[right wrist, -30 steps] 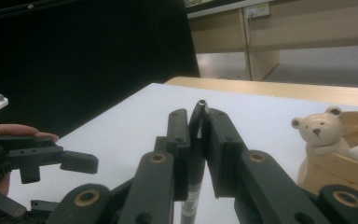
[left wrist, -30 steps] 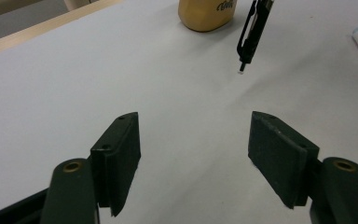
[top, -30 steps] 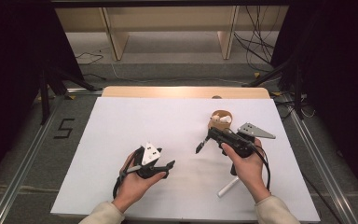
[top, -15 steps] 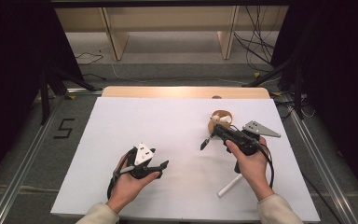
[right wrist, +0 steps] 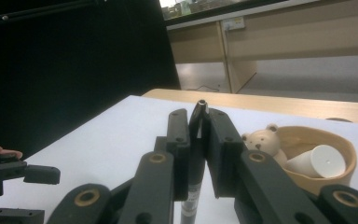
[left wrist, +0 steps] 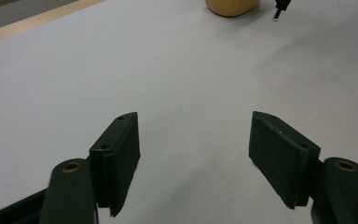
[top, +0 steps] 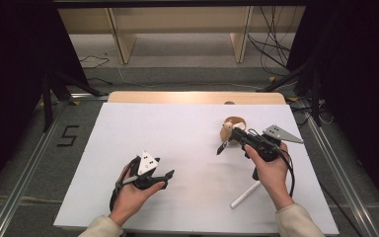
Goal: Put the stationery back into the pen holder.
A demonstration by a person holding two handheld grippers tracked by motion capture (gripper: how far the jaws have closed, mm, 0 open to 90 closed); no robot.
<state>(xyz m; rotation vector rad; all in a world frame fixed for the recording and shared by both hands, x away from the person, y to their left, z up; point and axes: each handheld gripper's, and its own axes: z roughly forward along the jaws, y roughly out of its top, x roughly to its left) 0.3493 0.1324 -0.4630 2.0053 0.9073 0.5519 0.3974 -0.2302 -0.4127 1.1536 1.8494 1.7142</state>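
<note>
Clearly, the right claw point(top: 225, 146) is clamped on a dark pen point(right wrist: 195, 140): in the right gripper view the slim barrel stands pinched between the two black pads, its tip poking out just above them. From the high view, this claw sits over the right half of the white table point(top: 177, 133), its jaws aimed left and slightly toward the far edge, and the pen's point juts out at the left end of the grip, just above the table top.

Just beyond the claw, on its far side, sits a shallow wooden bowl point(top: 234, 121). In the right gripper view the bowl point(right wrist: 340, 144) contains a small pale bear figure point(right wrist: 263, 138) and a white cone-shaped piece point(right wrist: 319, 162) lying on its side.

Nearer the person, close to the right hand point(top: 271, 170), a white cap or stick point(top: 245, 194) lies flat on the table at a slant.

The left claw point(top: 165, 177) sits at the near left of the table, held in the left hand point(top: 128, 195), well apart from the bowl. Its jaws stand wide apart with nothing between them; the left gripper view shows bare white table in the gap, with the bowl's base point(left wrist: 232, 6) and the pen tip point(left wrist: 279, 8) far off at the top.
</note>
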